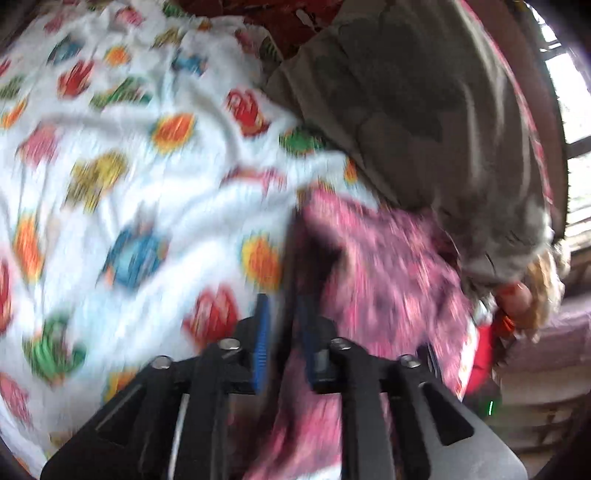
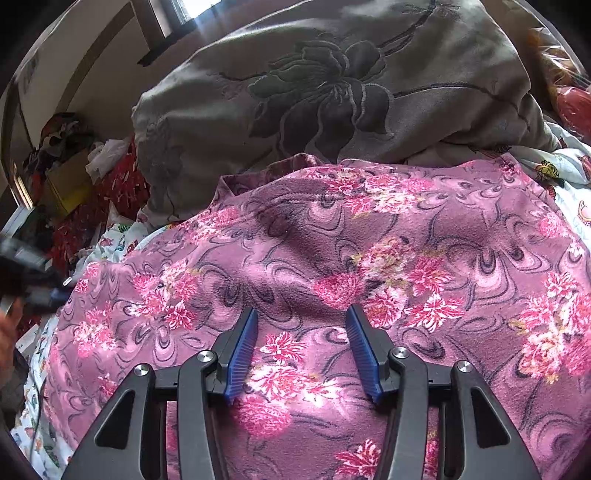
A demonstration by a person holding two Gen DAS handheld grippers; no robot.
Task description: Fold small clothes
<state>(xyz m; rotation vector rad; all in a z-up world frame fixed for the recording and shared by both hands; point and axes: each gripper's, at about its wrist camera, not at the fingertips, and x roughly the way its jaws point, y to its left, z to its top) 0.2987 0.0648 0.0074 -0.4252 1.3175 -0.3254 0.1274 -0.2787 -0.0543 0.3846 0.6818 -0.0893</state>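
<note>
Lying under right gripper (image 2: 301,321): garment (image 2: 332,236)

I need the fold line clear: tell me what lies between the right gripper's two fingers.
Only the pink floral garment lies under the gap of the right gripper. Its fingers stand apart, pinching nothing, as the right wrist view shows.

Daylit window (image 2: 184,14) above a grey floral pillow (image 2: 332,81) and white patterned bedsheet (image 1: 129,166).
</note>
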